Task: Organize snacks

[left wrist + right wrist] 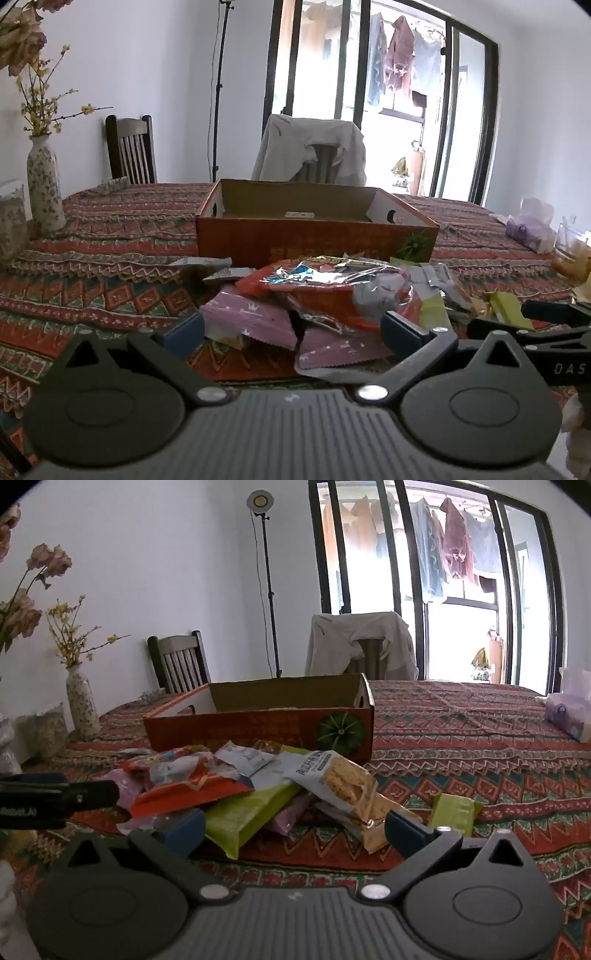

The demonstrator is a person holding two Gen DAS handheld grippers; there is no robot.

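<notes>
You've got both grippers low over the patterned red tablecloth (461, 716), side by side, pointing at the heap of snack packets. Your left gripper (291, 332) has its blue-padded fingers spread wide, nothing between them, just short of the pink crown-print packet (255, 317) at the front of the pile. Your right gripper (295, 823) is spread just as wide and also empty, fingers either side of the lime green packet (243, 812) and the white cracker packet (340, 782) but not touching them.

The open orange cardboard box with the pumpkin picture (258, 727) sits right behind the heap, and I can't make out any snacks inside from either angle.

The left view shows the shiny foil top of the red-orange snack bag (314, 280) and a glass container (570, 254) far right. Only the right view gives you the small green packet (454, 808) lying apart from the heap, plus the purple tissue pack (565, 716) at the table edge.
</notes>
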